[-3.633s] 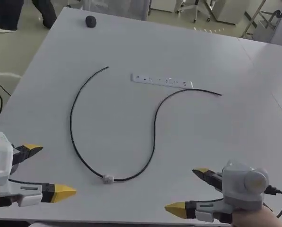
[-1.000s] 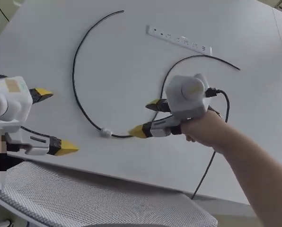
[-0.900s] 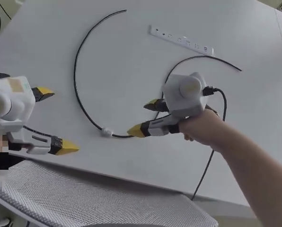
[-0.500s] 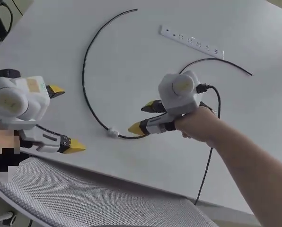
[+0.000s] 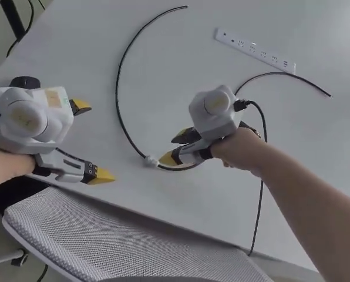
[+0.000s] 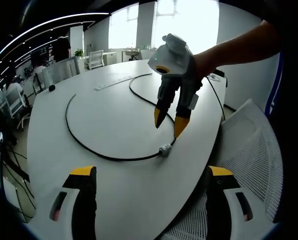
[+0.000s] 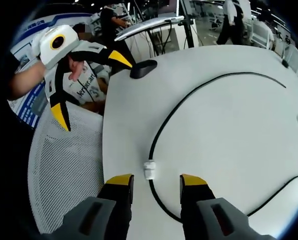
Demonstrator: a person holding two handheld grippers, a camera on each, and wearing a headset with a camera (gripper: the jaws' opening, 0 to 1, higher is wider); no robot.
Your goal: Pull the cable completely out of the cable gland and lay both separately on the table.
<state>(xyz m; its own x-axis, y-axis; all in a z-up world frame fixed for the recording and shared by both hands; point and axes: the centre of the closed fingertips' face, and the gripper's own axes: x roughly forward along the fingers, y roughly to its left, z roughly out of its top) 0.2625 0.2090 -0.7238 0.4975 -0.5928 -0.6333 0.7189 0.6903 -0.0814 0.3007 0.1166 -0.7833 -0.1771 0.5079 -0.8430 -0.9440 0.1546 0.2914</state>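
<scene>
My right gripper, jaws partly open and empty, hovers at the small white cable gland threaded on the thin black cable, lower centre of the head view. Closing off-centre could flick the gland towards the near edge of the white table. My left gripper hovers wide open and empty at lower left, and the white power strip, upper right, blocks nothing.

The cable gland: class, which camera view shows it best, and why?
The right gripper view: the cable gland lies close and large on the black cable, just ahead of the open jaws of the right gripper. The head view shows it small beside that gripper's yellow tips; the left gripper view shows it small and farther off.
</scene>
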